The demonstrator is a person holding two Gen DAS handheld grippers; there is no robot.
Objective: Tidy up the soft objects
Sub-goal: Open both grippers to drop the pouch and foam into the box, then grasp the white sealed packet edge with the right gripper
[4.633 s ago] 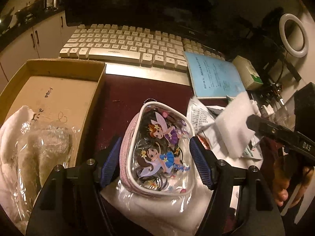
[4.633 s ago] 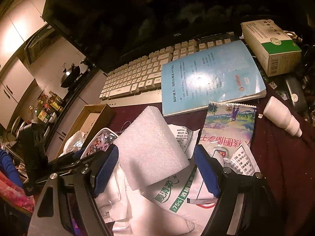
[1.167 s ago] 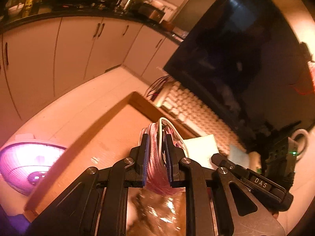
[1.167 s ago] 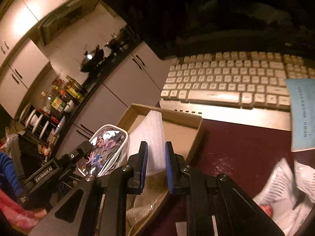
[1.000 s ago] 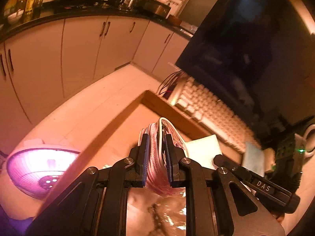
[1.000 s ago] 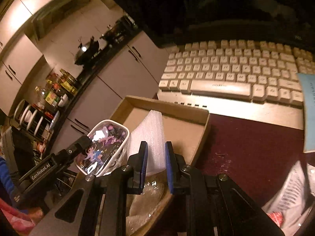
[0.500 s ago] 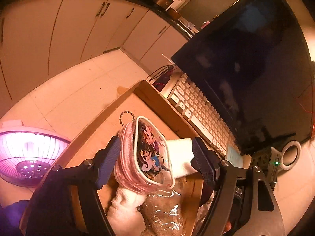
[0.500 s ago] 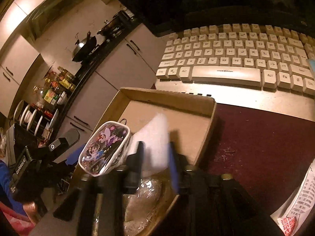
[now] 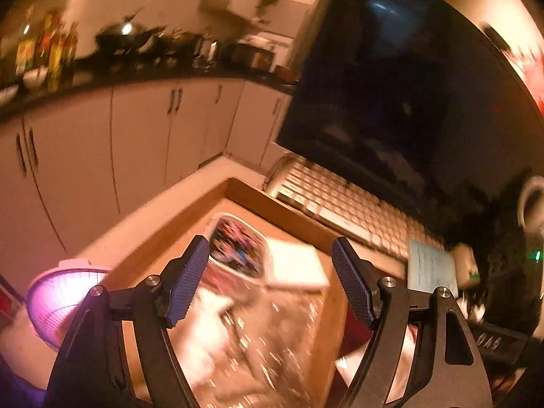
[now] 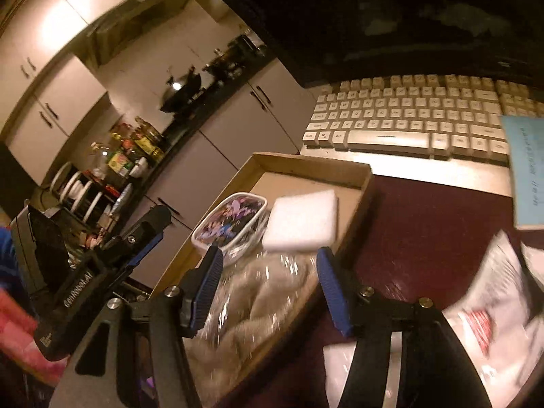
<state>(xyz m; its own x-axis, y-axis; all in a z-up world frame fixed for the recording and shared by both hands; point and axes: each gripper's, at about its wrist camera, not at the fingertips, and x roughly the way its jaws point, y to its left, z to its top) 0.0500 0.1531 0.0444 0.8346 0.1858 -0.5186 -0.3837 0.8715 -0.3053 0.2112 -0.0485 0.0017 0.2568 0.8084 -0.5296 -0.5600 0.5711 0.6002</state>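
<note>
Cardboard box [image 10: 353, 170] now holding pouch [image 10: 231, 217] and foam pad [image 10: 302, 221] side by side; left gripper [image 9: 270, 278] wide apart, empty; right gripper [image 10: 268, 289] opening, nothing between.

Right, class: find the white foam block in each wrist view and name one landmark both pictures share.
Left wrist view: the white foam block lies in the cardboard box, just right of the cartoon pouch, between the open fingers.
Right wrist view: the block lies in the box, right of the pouch.
Shared landmark: the white keyboard beyond the box.
</note>
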